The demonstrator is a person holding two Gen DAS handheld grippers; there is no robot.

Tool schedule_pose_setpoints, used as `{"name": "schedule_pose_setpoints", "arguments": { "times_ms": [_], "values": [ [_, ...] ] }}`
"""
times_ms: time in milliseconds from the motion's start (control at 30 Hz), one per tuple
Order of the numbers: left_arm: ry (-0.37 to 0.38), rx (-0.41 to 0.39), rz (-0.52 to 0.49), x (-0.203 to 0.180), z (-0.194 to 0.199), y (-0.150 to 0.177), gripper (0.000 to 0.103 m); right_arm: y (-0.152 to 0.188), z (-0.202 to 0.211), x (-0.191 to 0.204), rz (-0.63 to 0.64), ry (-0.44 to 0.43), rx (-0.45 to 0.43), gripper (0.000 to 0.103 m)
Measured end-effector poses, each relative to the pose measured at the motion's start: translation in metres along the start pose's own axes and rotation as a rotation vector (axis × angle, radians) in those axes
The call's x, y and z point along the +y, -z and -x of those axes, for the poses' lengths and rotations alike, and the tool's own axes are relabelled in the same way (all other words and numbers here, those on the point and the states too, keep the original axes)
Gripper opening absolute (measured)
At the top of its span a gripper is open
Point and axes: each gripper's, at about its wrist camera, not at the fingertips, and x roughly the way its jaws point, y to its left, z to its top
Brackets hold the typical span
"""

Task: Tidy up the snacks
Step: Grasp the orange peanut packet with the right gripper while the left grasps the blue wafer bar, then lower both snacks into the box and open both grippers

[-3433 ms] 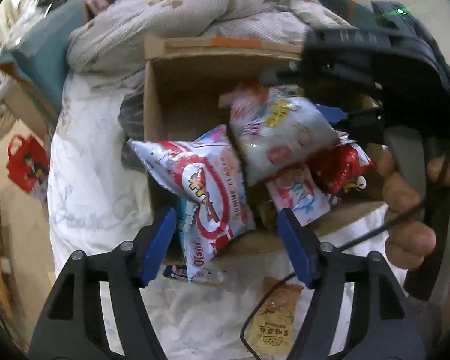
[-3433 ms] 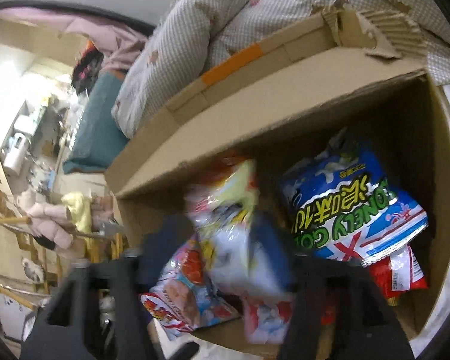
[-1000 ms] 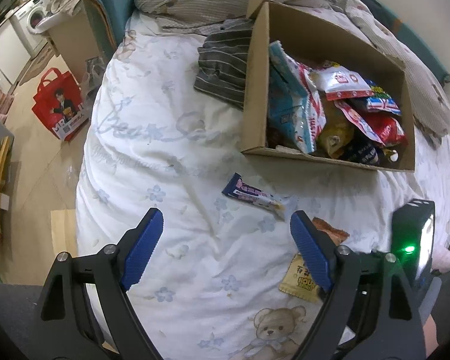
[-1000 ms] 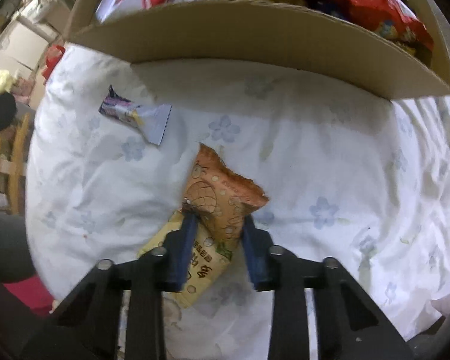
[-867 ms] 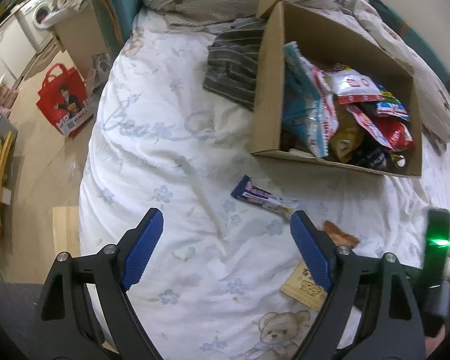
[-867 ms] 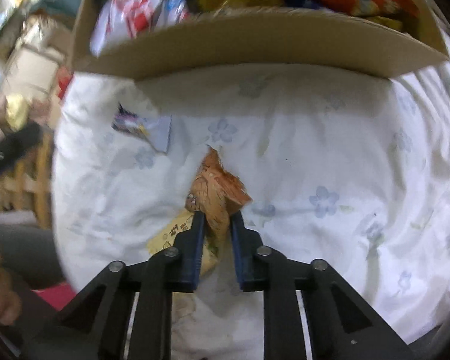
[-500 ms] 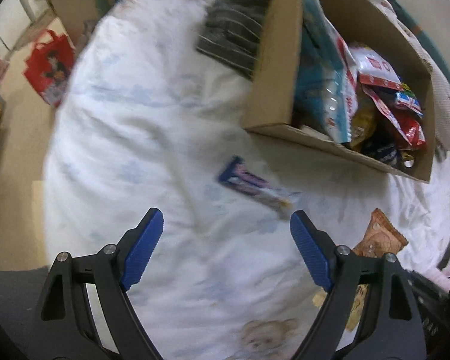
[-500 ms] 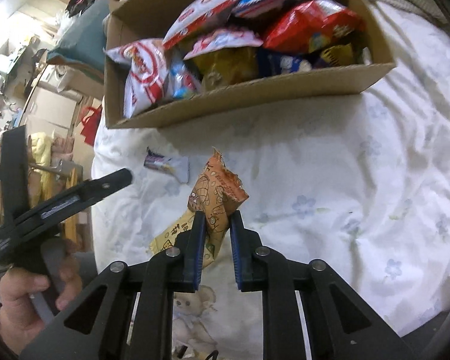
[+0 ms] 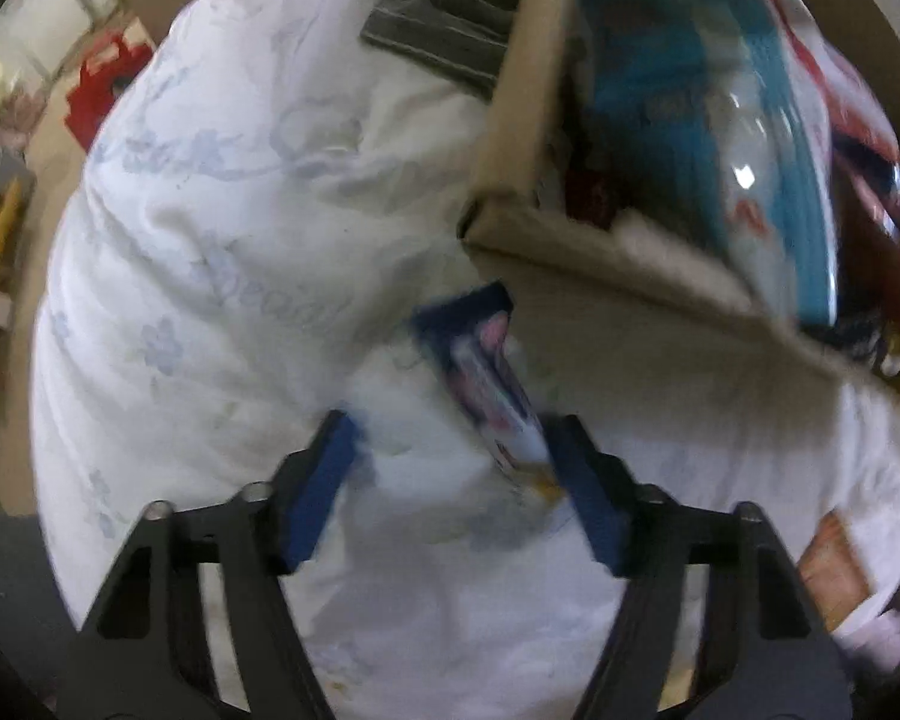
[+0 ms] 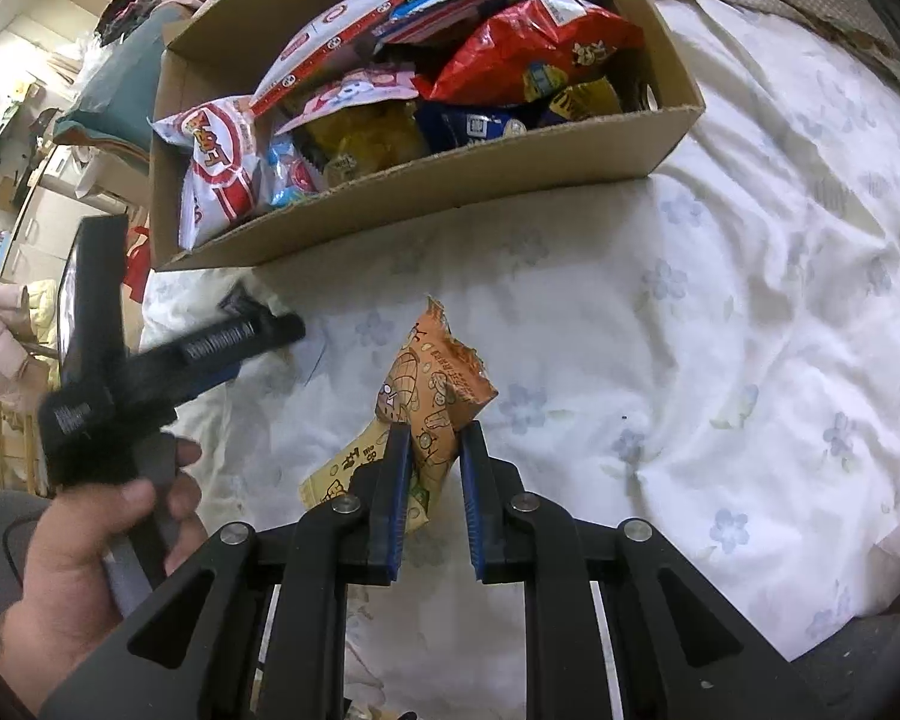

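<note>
Orange snack pouch (image 10: 435, 396) being pinched in right gripper (image 10: 431, 450); lifting over cardboard box (image 10: 510, 174) wall. Left gripper (image 9: 450, 456) gaping around blue bar (image 9: 492, 384), closing squarely.

I see the cardboard box (image 10: 450, 180) as matt brown paperboard, its cut edges rough. The snack packets (image 10: 528, 54) inside are glossy, crinkled plastic film. The orange packet (image 10: 432, 390) looks the same but duller. The bedsheet (image 10: 720, 330) is soft, wrinkled white cloth. My right gripper (image 10: 432, 456) has matt black plastic arms and blue pads (image 10: 393, 480).
</note>
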Motion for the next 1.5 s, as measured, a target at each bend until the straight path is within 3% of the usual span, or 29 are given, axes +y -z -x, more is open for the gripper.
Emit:
{"name": "schedule_pose_setpoints", "arguments": {
  "times_ms": [133, 200, 433, 733, 900, 1000, 1200, 1333, 1500],
  "values": [
    [0.025, 0.015, 0.000, 0.007, 0.005, 0.009, 0.019, -0.001, 0.001, 0.004, 0.002, -0.007, -0.003, 0.017],
    [0.051, 0.031, 0.002, 0.011, 0.005, 0.013, 0.013, 0.000, 0.003, 0.008, 0.006, -0.012, -0.006, 0.017],
    [0.056, 0.009, -0.028, 0.020, 0.020, 0.027, 0.013, 0.004, 0.008, 0.002, -0.002, -0.031, 0.005, 0.017],
    [0.065, -0.208, -0.155, 0.027, 0.099, 0.048, 0.013, 0.003, 0.019, 0.000, -0.005, -0.064, -0.033, 0.017],
    [0.078, -0.233, -0.113, 0.031, 0.121, 0.033, 0.013, 0.003, 0.036, -0.007, -0.020, -0.110, -0.073, 0.017],
    [0.094, -0.265, -0.127, 0.032, 0.128, 0.024, 0.013, -0.003, 0.057, -0.012, -0.026, -0.145, -0.142, 0.017],
    [0.090, -0.376, -0.193, 0.012, 0.171, -0.007, 0.013, -0.024, 0.090, -0.027, -0.059, -0.160, -0.260, 0.017],
    [0.116, -0.393, -0.221, -0.005, 0.181, -0.026, 0.013, -0.052, 0.102, -0.032, -0.078, -0.180, -0.317, 0.017],
    [0.118, -0.409, -0.302, -0.041, 0.184, -0.041, 0.013, -0.079, 0.103, -0.030, -0.043, -0.142, -0.347, 0.017]
  ]
}}
